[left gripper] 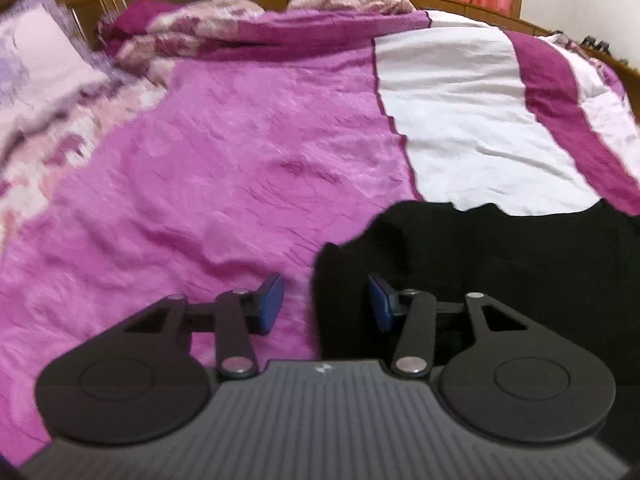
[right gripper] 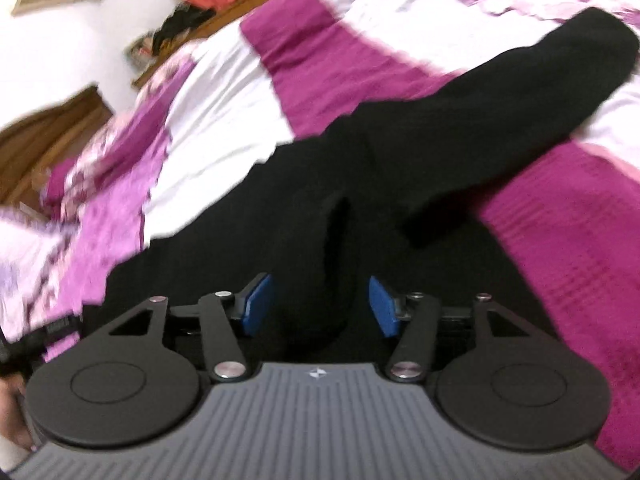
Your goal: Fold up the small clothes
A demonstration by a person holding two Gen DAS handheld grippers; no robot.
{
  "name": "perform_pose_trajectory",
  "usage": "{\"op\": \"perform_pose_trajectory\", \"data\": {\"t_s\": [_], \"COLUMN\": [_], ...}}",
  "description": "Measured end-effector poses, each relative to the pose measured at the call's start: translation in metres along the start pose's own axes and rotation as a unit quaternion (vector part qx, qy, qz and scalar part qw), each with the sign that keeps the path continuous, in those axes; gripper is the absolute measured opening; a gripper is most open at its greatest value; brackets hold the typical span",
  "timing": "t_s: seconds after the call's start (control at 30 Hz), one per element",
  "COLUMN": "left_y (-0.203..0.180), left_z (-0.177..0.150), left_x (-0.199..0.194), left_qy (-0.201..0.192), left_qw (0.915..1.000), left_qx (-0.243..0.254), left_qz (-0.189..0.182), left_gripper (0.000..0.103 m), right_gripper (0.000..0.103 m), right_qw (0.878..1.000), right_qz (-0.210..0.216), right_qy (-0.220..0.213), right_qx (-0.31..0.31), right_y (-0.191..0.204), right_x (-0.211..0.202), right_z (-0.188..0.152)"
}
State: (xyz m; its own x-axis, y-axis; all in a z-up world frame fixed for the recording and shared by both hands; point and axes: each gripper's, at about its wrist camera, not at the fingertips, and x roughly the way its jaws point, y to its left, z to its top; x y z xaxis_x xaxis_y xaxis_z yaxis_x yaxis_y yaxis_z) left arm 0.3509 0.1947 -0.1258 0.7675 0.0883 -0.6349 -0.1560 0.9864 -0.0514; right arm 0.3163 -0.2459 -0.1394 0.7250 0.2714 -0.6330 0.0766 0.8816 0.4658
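Now | left gripper (left gripper: 326,306) spread wide, nothing pinched, hovering at left edge of black garment (left gripper: 500,264) | right gripper (right gripper: 322,306) spread wide, nothing pinched, over garment middle | garment flat on magenta-white bedspread (left gripper: 224,152), sleeve (right gripper: 540,92) angled outward

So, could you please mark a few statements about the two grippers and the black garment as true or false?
1. The left hand-held gripper is open. True.
2. The black garment lies on a bedspread. True.
3. The right hand-held gripper is shut on the garment. False: its jaws stand open, with black cloth between and beneath them.
4. The garment is white. False: it is black.
5. The bedspread is plain green. False: it is magenta with white bands.
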Motion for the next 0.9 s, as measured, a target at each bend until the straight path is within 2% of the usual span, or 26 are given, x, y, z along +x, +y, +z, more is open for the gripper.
{"op": "perform_pose_trajectory", "data": {"t_s": [0.03, 0.07, 0.1, 0.13, 0.17, 0.23, 0.3, 0.4, 0.47, 0.53, 0.57, 0.63, 0.67, 0.8, 0.9], "left_y": [-0.001, -0.002, -0.003, -0.001, 0.0, 0.005, 0.014, 0.013, 0.008, 0.008, 0.009, 0.009, 0.009, 0.002, -0.015], "left_z": [0.0, -0.001, -0.001, -0.002, -0.001, 0.001, 0.005, 0.007, 0.002, -0.004, -0.004, -0.002, 0.001, 0.002, -0.008], "left_x": [0.001, 0.001, 0.001, 0.0, -0.003, -0.012, -0.017, -0.008, 0.006, 0.011, 0.007, -0.01, -0.022, -0.075, -0.089], "left_qy": [0.001, 0.0, -0.001, -0.007, -0.017, -0.046, -0.059, -0.039, -0.011, -0.002, -0.004, -0.003, -0.008, -0.044, -0.033], "left_qw": [1.0, 0.9999, 0.9998, 0.9999, 0.9997, 0.9984, 0.9974, 0.9988, 0.9993, 0.9992, 0.9993, 0.9993, 0.9993, 0.9989, 0.9992], "left_qx": [-0.001, 0.004, 0.005, -0.001, -0.005, -0.009, -0.029, -0.013, 0.001, -0.004, -0.007, -0.013, -0.014, -0.007, 0.014], "left_qz": [0.002, 0.01, 0.018, 0.016, 0.015, 0.033, 0.03, 0.028, 0.037, 0.039, 0.036, 0.036, 0.035, 0.017, -0.015], "left_gripper": [0.031, 0.016, 0.01, 0.009, 0.008, 0.007, 0.007, 0.007, 0.008, 0.011, 0.012, 0.022, 0.023, 0.023, 0.023], "right_gripper": [0.061, 0.053, 0.04, 0.015, 0.01, 0.007, 0.007, 0.005, 0.004, 0.005, 0.005, 0.006, 0.006, 0.006, 0.006], "right_qw": [1.0, 1.0, 0.999, 0.998, 0.996, 0.996, 0.995, 0.994, 0.99, 0.991, 0.992, 0.991, 0.991, 0.993, 0.992], "right_qz": [-0.004, -0.01, -0.017, -0.028, -0.036, -0.031, -0.031, -0.045, -0.069, -0.064, -0.061, -0.066, -0.068, -0.048, -0.022], "right_qy": [0.005, 0.01, 0.013, 0.01, 0.009, 0.012, 0.006, 0.003, 0.019, 0.032, 0.03, 0.023, 0.02, -0.011, -0.014], "right_qx": [-0.008, -0.019, -0.033, -0.059, -0.075, -0.087, -0.095, -0.104, -0.12, -0.11, -0.108, -0.112, -0.11, -0.11, -0.124], "right_y": [0.003, 0.006, 0.01, 0.015, 0.018, 0.018, 0.015, 0.009, 0.004, -0.005, -0.008, -0.01, -0.011, -0.002, 0.012], "right_x": [0.007, 0.015, 0.019, 0.022, 0.024, 0.025, 0.023, 0.027, 0.035, 0.038, 0.036, 0.029, 0.025, 0.005, 0.003], "right_z": [-0.002, -0.004, -0.005, -0.005, -0.003, 0.007, 0.022, 0.039, 0.042, 0.04, 0.037, 0.036, 0.036, 0.035, 0.029]}}
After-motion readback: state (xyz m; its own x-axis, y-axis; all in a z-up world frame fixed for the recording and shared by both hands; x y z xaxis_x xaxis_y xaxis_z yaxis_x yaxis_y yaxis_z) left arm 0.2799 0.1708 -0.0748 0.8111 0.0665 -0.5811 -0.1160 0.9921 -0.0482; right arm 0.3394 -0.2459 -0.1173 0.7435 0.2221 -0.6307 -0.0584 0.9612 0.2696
